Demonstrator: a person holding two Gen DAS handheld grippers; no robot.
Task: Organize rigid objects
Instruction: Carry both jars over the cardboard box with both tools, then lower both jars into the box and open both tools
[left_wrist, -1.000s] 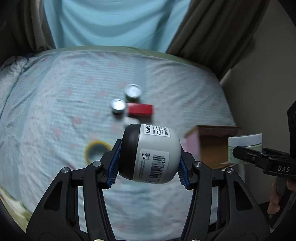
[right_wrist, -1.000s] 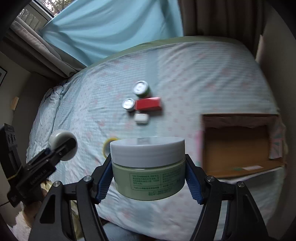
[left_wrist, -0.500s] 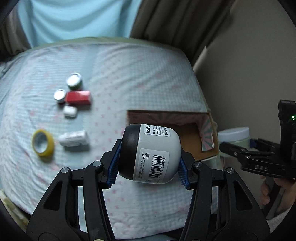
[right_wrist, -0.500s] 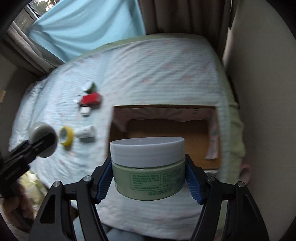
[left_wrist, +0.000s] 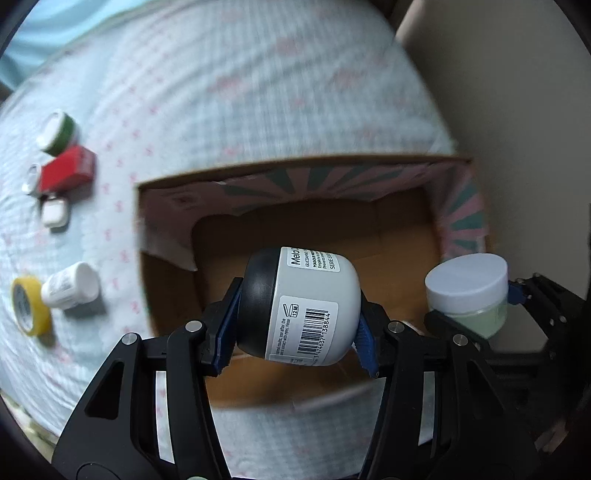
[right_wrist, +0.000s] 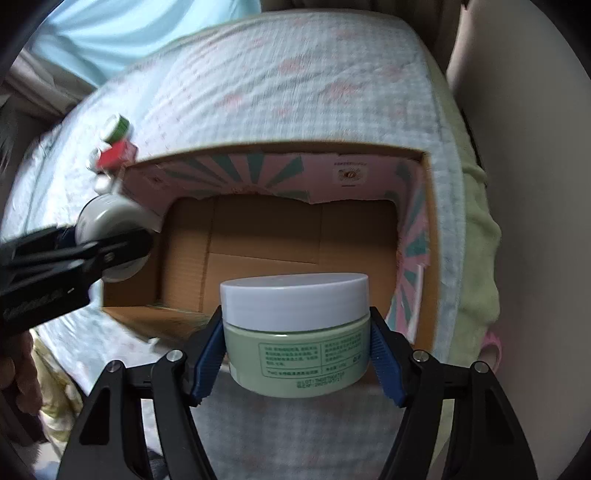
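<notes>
My left gripper (left_wrist: 295, 328) is shut on a grey jar with a black cap (left_wrist: 314, 314), held on its side above the near part of an open cardboard box (left_wrist: 295, 173). My right gripper (right_wrist: 295, 350) is shut on a pale green jar with a white lid (right_wrist: 295, 332), upright above the box's near edge (right_wrist: 155, 314). Each gripper shows in the other's view: the right one with the green jar (left_wrist: 469, 295) at the box's right side, the left one with the grey jar (right_wrist: 110, 236) at its left side. The box floor looks bare.
The box sits on a bed with a light blue checked cover (left_wrist: 258, 92). Left of the box lie a green-sided tin (left_wrist: 59, 133), a red box (left_wrist: 66, 173), a small white case (left_wrist: 55, 212), a white bottle (left_wrist: 70, 284) and a yellow tape roll (left_wrist: 27, 310). A wall (right_wrist: 535, 184) runs along the right.
Both grippers have moved right and closer to the box, from over the bed to above the box's opening. Both jars stay held.
</notes>
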